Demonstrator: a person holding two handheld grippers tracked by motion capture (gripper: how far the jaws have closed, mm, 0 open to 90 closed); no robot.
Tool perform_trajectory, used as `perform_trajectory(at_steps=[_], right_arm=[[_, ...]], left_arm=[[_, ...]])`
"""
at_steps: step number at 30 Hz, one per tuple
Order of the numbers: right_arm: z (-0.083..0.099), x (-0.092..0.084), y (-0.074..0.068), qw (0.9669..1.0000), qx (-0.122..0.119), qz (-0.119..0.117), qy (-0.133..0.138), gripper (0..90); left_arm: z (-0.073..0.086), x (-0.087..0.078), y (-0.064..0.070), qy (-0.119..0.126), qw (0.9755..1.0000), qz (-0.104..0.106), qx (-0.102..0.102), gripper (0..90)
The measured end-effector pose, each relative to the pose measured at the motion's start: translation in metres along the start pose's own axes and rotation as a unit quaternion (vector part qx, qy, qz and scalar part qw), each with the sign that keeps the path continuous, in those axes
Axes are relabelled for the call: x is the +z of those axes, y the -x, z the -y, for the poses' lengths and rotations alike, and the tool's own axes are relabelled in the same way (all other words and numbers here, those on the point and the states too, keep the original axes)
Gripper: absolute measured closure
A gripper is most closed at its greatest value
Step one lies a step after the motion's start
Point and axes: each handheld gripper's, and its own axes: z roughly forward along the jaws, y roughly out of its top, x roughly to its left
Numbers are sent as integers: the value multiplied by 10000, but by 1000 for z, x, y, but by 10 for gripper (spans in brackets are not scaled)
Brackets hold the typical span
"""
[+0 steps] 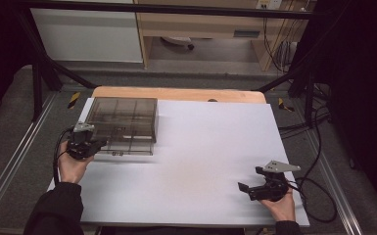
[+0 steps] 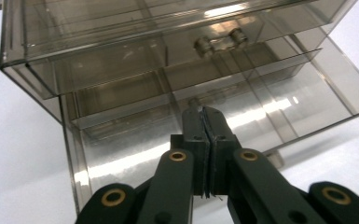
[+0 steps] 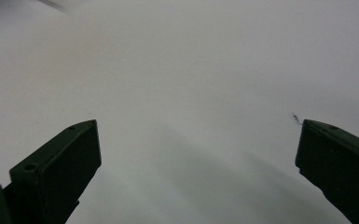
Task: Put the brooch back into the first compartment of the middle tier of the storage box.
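White sheeting covers the table [image 1: 200, 161], with grey floor and a wooden desk beyond its far edge. Directly ahead of the left gripper [image 2: 204, 122] stands a smoky clear plastic drawer box [image 1: 124, 123], its lower drawer drawn out toward the tool, whose jaws are pressed together at a small knob on that drawer's front. Well off to the other side, the right gripper [image 1: 252, 180] sits low over bare sheet with its jaws spread wide, grasping nothing.

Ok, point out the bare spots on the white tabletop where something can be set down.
Free: the white tabletop from the smoky transparent plastic drawer box across to the right gripper, plus the far right corner. Crowded: the far left, where the left gripper meets the box.
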Motion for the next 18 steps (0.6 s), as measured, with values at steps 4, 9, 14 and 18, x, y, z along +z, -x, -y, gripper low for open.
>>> perform_trajectory(at_steps=[4, 9, 14, 18], right_arm=[[0, 0, 0, 10000, 11, 4, -6, 6], [0, 0, 0, 10000, -1, 6, -5, 6], [0, 0, 0, 10000, -3, 7, -7, 6], [0, 0, 0, 10000, -11, 7, -7, 6]], left_arm=[[1, 4, -4, -34, 10000, -46, -64, 889], [3, 9, -8, -71, 9999, -87, -102, 888], [5, 14, -10, -98, 9997, -140, -160, 887], [5, 16, -12, -121, 9997, -171, -149, 886]])
